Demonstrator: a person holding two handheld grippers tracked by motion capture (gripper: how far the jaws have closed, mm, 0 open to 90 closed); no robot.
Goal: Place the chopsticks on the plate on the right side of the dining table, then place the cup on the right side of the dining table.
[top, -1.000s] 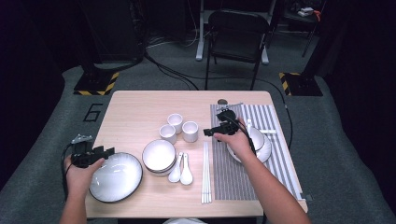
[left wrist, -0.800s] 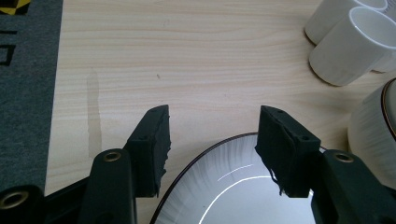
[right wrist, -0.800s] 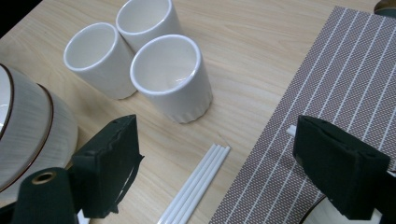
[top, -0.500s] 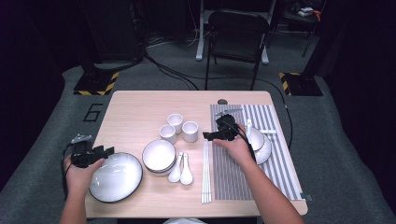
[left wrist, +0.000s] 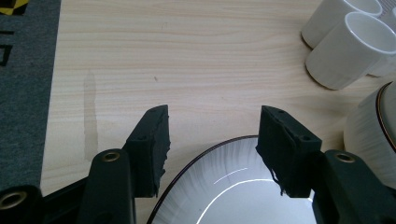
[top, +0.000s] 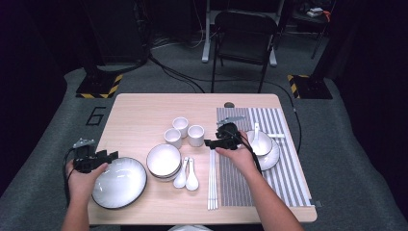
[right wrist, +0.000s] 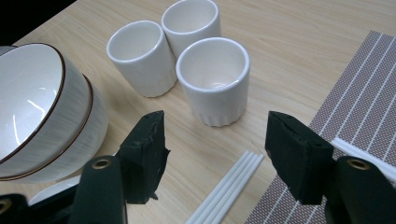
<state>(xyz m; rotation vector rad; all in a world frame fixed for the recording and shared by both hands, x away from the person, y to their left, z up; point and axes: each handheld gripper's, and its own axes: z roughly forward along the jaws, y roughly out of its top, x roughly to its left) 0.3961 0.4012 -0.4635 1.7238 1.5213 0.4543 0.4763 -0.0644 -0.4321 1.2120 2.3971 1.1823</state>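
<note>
White glazed ceramic, the cup [right wrist: 213, 79] stands just ahead of the right gripper [right wrist: 215, 149], whose jaws have just been closing and stand apart with nothing between them. The cup looks light, stiff, slick and breakable; its ribbed wall, taken low across the middle, seems the safest hold. Two more cups [right wrist: 142, 56] crowd it on the far side, one touching or nearly so, so a wide jaw could knock them. White chopsticks [right wrist: 229, 191] lie under the gripper at the striped mat's [right wrist: 369, 88] edge, and stacked bowls [right wrist: 42, 112] sit nearby. The left gripper [left wrist: 212, 140] hovers, jaws apart, over the plate's [left wrist: 233, 196] rim on the table [left wrist: 187, 56].
</note>
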